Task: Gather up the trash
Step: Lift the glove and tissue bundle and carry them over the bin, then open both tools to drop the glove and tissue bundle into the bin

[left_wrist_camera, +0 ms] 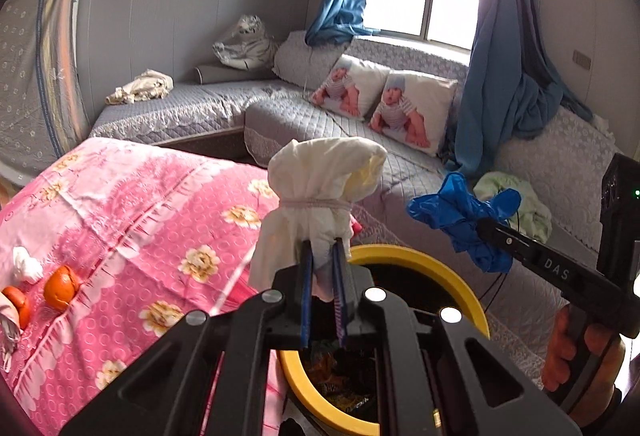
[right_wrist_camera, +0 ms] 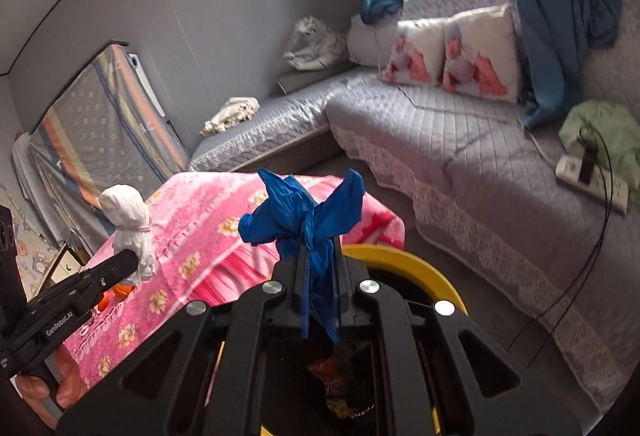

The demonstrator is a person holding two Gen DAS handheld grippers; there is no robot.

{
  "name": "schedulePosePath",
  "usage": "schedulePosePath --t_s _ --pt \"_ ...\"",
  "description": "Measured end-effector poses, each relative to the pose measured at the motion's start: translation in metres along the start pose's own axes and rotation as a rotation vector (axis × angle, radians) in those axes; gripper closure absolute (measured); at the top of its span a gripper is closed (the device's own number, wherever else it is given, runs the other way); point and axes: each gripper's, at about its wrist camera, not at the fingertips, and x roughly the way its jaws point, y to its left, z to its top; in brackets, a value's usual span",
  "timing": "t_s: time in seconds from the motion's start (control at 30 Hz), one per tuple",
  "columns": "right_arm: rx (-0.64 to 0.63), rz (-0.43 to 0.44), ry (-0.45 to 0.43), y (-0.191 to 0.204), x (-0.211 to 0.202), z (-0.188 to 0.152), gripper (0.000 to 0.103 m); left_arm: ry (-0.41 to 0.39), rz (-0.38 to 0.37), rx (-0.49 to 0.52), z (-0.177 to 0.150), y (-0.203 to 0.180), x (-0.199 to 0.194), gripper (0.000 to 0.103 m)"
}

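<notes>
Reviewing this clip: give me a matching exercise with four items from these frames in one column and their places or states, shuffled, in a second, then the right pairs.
Items:
1. white tied bundle
2. blue crumpled bag
3. yellow-rimmed bin
4. orange fruit

Places:
A. lying on the pink bedspread
B. clamped in the right gripper
C. below both grippers, trash inside
D. clamped in the left gripper

Pairs: 1-D, 2-B, 3-C, 4-A

Two bits of lettering are readable from here. White letters "DAS" run along the black finger of the right gripper (left_wrist_camera: 486, 226), seen from the left wrist view. "GenRobot.AI" is printed in white on the black side of the left gripper (right_wrist_camera: 132, 260), seen from the right wrist view. Nothing else legible.
</notes>
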Motion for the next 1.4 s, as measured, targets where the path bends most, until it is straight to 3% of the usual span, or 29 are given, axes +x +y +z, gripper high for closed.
schedulePosePath --t_s 0.23,0.6,0.83,0.93,1.0,1.07,1.4 --pt "0.043 -0.010 0.079 -0.015 0.024 -0.023 0.096 0.111 -0.031 -0.013 -0.017 -0.003 0.041 0.094" --pt "0.078 -0.014 0.125 -0.022 0.035 -0.033 0.094 0.181 -0.038 0.004 -0.032 -0.012 0.067 0.093" --pt "0.084 -0.018 0.130 -0.025 0.037 -0.032 0.092 0.183 -0.046 -0.015 -0.032 -0.010 0.070 0.091" --pt "0.095 -0.033 0.129 -0.029 0.036 -0.028 0.088 0.174 -0.042 -0.023 -0.031 -0.008 0.069 0.081" --pt "0.112 -0.046 0.123 -0.033 0.035 -0.027 0.085 0.169 -0.040 -0.034 -0.030 -0.005 0.067 0.067" --pt "0.123 -0.054 0.118 -0.035 0.033 -0.025 0.073 0.160 -0.038 -0.049 -0.029 -0.001 0.066 0.060" --pt "0.103 -0.043 0.077 -0.021 0.020 -0.009 0.071 0.088 0.001 -0.108 -0.015 0.027 0.041 0.060"
